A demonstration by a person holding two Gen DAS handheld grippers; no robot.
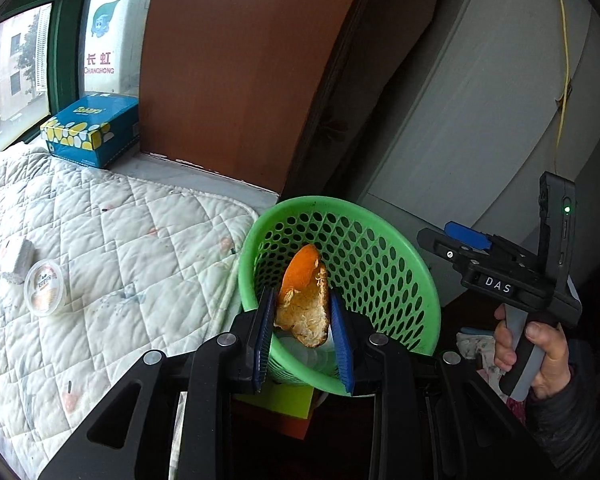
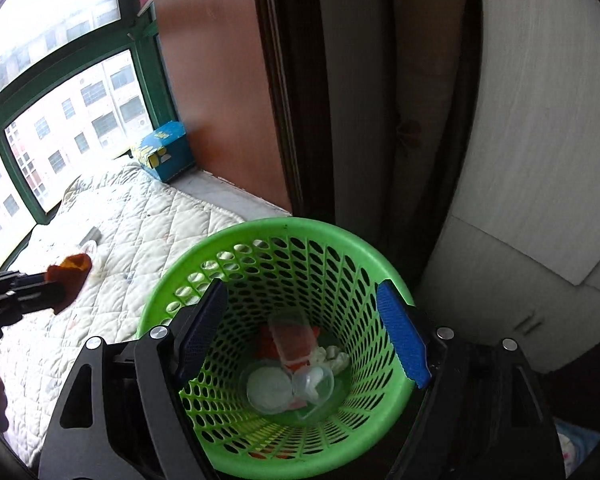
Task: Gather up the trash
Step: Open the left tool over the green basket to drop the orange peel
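Left tongs (image 1: 302,334) clamp an orange peel (image 1: 304,304), long axis upright, just short of the green basket (image 1: 416,264) rim | right tongs (image 2: 302,338) gape empty over the basket mouth | left nearer the drop; trash already inside.

Daylight enters through the window (image 2: 56,92) up and left of both tools, blown out white in the right wrist view. Fisheye bending darkens the corners; the tissue box (image 2: 164,152) looks slightly blurred.
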